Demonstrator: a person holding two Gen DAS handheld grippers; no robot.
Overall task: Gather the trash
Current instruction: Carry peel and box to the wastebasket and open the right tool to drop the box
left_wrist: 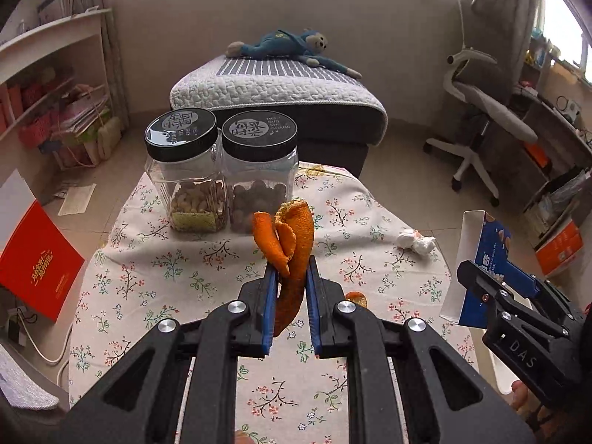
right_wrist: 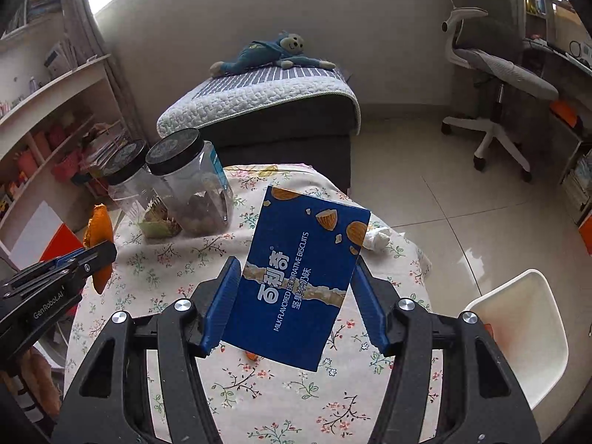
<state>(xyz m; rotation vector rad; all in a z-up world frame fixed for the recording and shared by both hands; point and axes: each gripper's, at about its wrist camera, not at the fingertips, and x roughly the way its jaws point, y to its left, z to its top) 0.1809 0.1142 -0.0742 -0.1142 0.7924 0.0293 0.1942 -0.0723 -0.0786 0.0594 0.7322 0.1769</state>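
My left gripper (left_wrist: 290,277) is shut on an orange peel (left_wrist: 292,236) and holds it above the floral tablecloth (left_wrist: 166,270). The peel also shows at the left of the right wrist view (right_wrist: 98,229). My right gripper (right_wrist: 296,273) is shut on a blue biscuit box (right_wrist: 299,277), held tilted above the table; the box also shows in the left wrist view (left_wrist: 481,259). A crumpled white tissue (left_wrist: 414,240) lies near the table's right edge, also in the right wrist view (right_wrist: 377,238). A small orange peel scrap (left_wrist: 355,298) lies on the cloth below the grippers.
Two clear jars with black lids (left_wrist: 181,170) (left_wrist: 259,174) stand at the table's far side. A white chair (right_wrist: 525,325) stands to the right of the table. A grey ottoman with a blue plush toy (left_wrist: 281,48) lies beyond. A red box (left_wrist: 33,262) is at the left.
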